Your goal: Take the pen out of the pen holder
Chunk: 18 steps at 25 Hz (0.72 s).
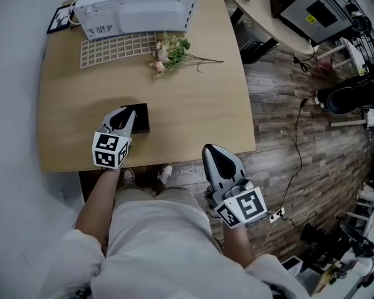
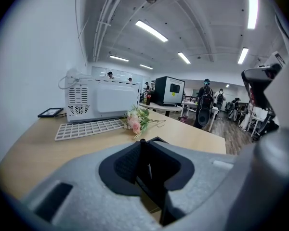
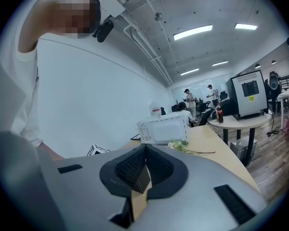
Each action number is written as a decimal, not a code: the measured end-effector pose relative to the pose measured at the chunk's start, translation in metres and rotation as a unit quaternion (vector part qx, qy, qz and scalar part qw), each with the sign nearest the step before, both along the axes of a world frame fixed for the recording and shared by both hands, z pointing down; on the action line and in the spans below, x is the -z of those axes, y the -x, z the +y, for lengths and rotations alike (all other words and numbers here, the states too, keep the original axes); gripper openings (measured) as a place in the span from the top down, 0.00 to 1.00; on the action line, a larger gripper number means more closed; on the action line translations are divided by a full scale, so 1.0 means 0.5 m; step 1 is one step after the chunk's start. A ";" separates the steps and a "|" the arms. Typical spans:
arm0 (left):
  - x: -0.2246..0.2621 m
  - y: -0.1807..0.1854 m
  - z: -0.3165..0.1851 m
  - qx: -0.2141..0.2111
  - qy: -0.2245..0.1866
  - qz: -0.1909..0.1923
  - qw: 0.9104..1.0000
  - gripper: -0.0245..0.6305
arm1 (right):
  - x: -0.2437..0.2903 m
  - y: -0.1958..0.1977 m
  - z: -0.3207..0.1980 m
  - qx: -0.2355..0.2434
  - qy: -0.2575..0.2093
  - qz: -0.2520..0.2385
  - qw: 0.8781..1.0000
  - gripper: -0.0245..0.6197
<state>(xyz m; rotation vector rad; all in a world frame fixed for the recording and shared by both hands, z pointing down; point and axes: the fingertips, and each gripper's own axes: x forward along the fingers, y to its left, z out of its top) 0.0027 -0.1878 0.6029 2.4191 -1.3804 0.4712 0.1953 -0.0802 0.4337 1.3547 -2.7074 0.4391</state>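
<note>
In the head view a black square pen holder (image 1: 141,119) stands on the wooden table (image 1: 193,111) near its front edge. My left gripper (image 1: 129,120) reaches over the holder's left side. In the left gripper view a thin black pen (image 2: 142,149) stands upright between the jaws of the left gripper (image 2: 143,147), which close narrowly on it near its top. My right gripper (image 1: 213,152) hangs off the table's front right edge, above the floor, well apart from the holder. In its own view the right gripper (image 3: 145,150) has its pads meeting with nothing between them.
A white microwave (image 1: 137,5) sits at the table's far edge, with a white grid rack (image 1: 115,48) and a small bunch of flowers (image 1: 171,52) in front of it. A small black frame (image 1: 61,18) lies at the far left. A round table (image 1: 268,17) stands to the right.
</note>
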 end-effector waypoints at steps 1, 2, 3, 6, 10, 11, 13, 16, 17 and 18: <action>-0.001 -0.001 -0.002 -0.001 0.002 -0.001 1.000 0.86 | -0.001 0.000 -0.001 0.000 0.000 -0.001 1.000 0.96; -0.001 -0.001 -0.004 -0.002 0.004 -0.002 1.000 0.86 | -0.002 0.002 -0.001 0.000 0.000 -0.002 1.000 0.96; -0.002 -0.001 -0.005 -0.003 0.006 -0.003 1.000 0.86 | -0.003 0.005 -0.002 0.001 0.000 -0.004 1.000 0.96; -0.004 -0.002 -0.008 -0.008 0.011 -0.005 1.000 0.86 | -0.004 0.016 -0.001 0.005 -0.001 -0.007 1.000 0.96; -0.003 -0.003 -0.007 -0.020 0.015 0.003 1.000 0.87 | 0.001 0.031 0.002 0.008 -0.006 -0.009 1.000 0.96; -0.003 -0.003 -0.006 -0.023 0.015 0.008 1.000 0.87 | 0.003 0.034 0.004 0.007 -0.007 -0.009 1.000 0.96; 0.004 0.001 -0.004 -0.027 0.015 0.018 0.999 0.88 | 0.008 0.041 0.012 0.003 -0.009 -0.006 1.000 0.96; 0.019 0.011 0.006 -0.030 0.011 0.036 0.999 0.88 | 0.027 0.053 0.033 -0.006 -0.014 -0.002 1.000 0.96; 0.021 0.013 0.005 -0.031 0.008 0.041 0.999 0.88 | 0.029 0.054 0.035 -0.010 -0.015 0.000 1.000 0.96; 0.020 0.012 0.002 -0.032 0.004 0.044 0.998 0.88 | 0.028 0.053 0.035 -0.014 -0.016 0.002 1.000 0.96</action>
